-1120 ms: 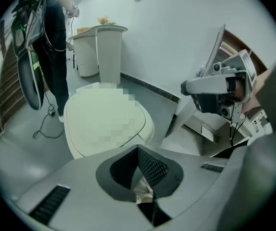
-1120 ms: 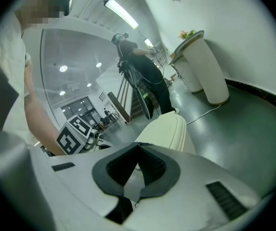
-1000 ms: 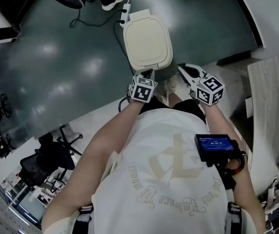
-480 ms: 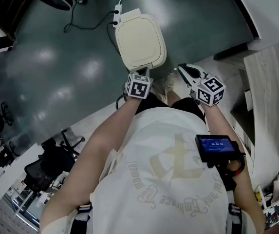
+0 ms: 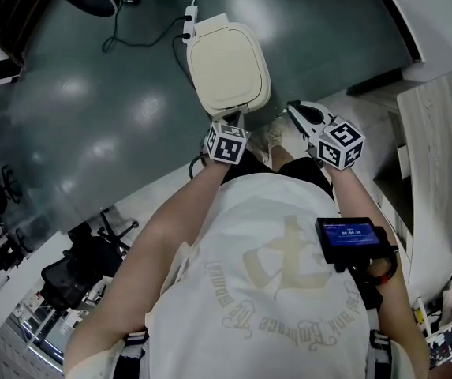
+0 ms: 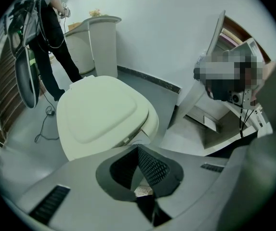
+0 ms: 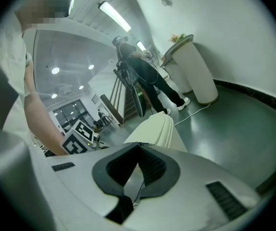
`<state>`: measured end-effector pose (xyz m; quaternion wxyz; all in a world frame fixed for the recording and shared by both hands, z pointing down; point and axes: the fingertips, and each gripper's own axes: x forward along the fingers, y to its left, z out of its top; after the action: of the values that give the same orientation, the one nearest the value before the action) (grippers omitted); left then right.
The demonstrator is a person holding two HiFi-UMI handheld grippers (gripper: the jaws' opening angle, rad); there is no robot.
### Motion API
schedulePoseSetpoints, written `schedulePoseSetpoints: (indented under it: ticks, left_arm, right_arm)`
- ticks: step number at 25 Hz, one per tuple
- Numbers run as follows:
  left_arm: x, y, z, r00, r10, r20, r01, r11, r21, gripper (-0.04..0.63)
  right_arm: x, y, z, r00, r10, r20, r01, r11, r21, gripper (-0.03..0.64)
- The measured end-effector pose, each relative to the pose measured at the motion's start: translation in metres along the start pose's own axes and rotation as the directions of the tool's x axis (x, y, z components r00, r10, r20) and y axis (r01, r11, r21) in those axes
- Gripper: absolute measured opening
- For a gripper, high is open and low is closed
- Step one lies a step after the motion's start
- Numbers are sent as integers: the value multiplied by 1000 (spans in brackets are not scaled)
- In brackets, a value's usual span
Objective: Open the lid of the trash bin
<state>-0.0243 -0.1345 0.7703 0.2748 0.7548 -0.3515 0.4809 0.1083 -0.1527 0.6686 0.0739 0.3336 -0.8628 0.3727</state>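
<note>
The trash bin (image 5: 227, 68) stands on the dark floor with its cream lid (image 6: 101, 114) down. My left gripper (image 5: 238, 118) sits just at the lid's near edge, jaws shut with nothing between them. In the left gripper view the closed tips (image 6: 138, 148) point at the lid's front rim. My right gripper (image 5: 292, 107) hangs to the right of the bin, apart from it, and is shut and empty too. The right gripper view shows the bin's side (image 7: 163, 129) just past its tips (image 7: 138, 146).
A power strip with cables (image 5: 188, 18) lies behind the bin. A person (image 6: 56, 28) stands by a white counter (image 6: 101, 42) beyond it. A wooden shelf unit (image 5: 438, 156) is at the right and an office chair (image 5: 84, 259) at the lower left.
The bin sits slightly further left and higher in the head view than a second ago. Both grippers hold almost the same places, and the lid stays down.
</note>
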Motion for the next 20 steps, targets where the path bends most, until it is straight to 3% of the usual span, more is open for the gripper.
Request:
schedulePoseSetpoints:
  ticks: [5, 20]
  left_arm:
    - [-3, -5, 3, 1000, -4, 16, 3, 998, 59, 17]
    - [0, -9, 1, 1000, -9, 20, 8, 999, 41, 17]
  right_arm:
    - [2, 2, 4, 1000, 4, -5, -4, 1000, -4, 5]
    - [5, 1, 1, 1000, 13, -13, -13, 1000, -11, 6]
